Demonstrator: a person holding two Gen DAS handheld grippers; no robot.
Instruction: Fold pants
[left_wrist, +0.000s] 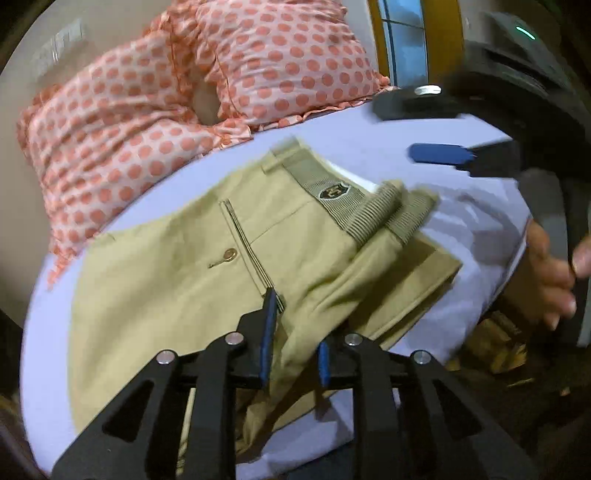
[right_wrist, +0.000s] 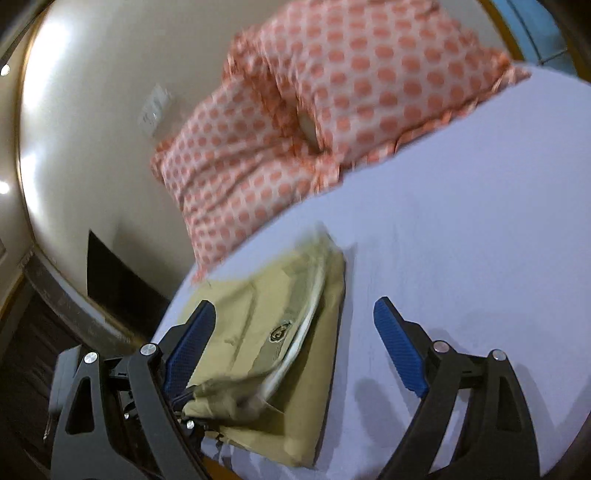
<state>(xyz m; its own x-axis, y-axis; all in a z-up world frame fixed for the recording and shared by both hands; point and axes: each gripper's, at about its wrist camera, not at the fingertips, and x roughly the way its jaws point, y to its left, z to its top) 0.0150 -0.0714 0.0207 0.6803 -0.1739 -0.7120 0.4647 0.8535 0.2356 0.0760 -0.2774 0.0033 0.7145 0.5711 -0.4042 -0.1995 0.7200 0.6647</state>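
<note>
Pants (left_wrist: 177, 280), khaki twill, ribbed waistband, pinched in left claw (left_wrist: 295, 343)

Khaki pants (left_wrist: 155, 266) on pale lavender bed sheet (left_wrist: 369, 136), polka-dot pillows (left_wrist: 155, 96) behind.

Pants plain tan-khaki; waistband (left_wrist: 354, 199) olive-grey ribbed, with a black-and-gold badge (left_wrist: 331, 192); back pocket has a brass-coloured button (left_wrist: 231, 254) and a fine dark-striped edge. Pillows white with salmon-orange dots, frilled edges in the same orange. Left gripper (left_wrist: 295, 343) black frame, blue pads, silver pivot pins; right gripper (right_wrist: 295, 343) same black with blue ribbed pads. Wall (right_wrist: 92, 129) cream-white with a white switch plate (right_wrist: 153, 110). Yellow frame with blue panel (left_wrist: 402, 40) at top right in left wrist view. Floor area dark brown.
</note>
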